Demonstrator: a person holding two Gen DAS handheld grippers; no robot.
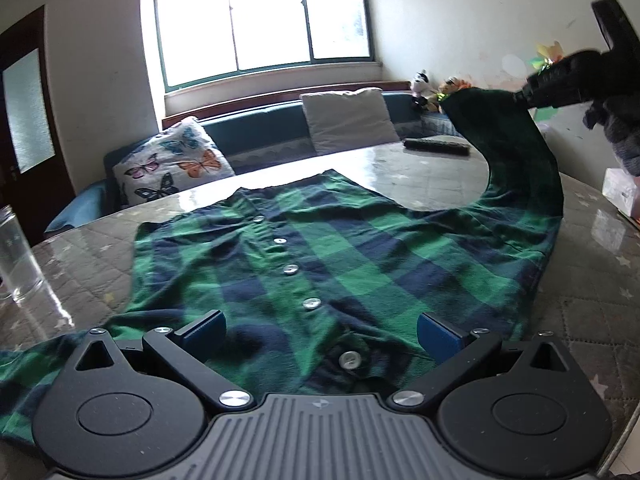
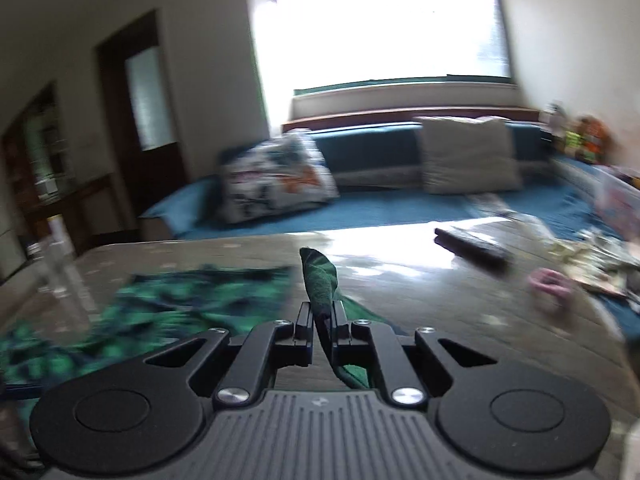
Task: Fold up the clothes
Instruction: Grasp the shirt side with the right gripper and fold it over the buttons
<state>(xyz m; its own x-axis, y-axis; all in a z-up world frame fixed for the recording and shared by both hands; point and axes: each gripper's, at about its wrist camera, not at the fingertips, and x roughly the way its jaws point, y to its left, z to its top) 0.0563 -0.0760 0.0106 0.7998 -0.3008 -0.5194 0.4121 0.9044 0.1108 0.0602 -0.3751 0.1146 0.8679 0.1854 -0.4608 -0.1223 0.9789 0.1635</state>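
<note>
- A clear glass (image 1: pixel 16 256) stands on the worktop (image 1: pixel 420 168), well left of the left gripper's jaws and just off the shirt's edge.
- The left gripper (image 1: pixel 320 330) hovers low over the shirt (image 1: pixel 320 248), jaws spread wide and holding nothing; its blue pads (image 1: pixel 204 330) sit on either side of the button placket.
- The green and navy plaid shirt lies flat, front up, spreading ahead of these jaws; the row of white buttons (image 1: pixel 291 269) runs forward between them, the nearest button just inside the gap.
- Right of the jaws the shirt's sleeve (image 1: pixel 516 152) rises off the worktop in a curve, up to the right gripper (image 1: pixel 520 96), seen dark and blurred at the upper right.
- In the right wrist view, the right gripper (image 2: pixel 323 320) has its jaws pressed together on a fold of the sleeve (image 2: pixel 320 280), which sticks up ahead of them and hangs below.
- The rest of the shirt (image 2: pixel 180 296) lies blurred to the left of these jaws.
- A dark remote (image 2: pixel 472 246) lies on the worktop (image 2: pixel 420 292) ahead and to the right of them, apart from the shirt.
</note>
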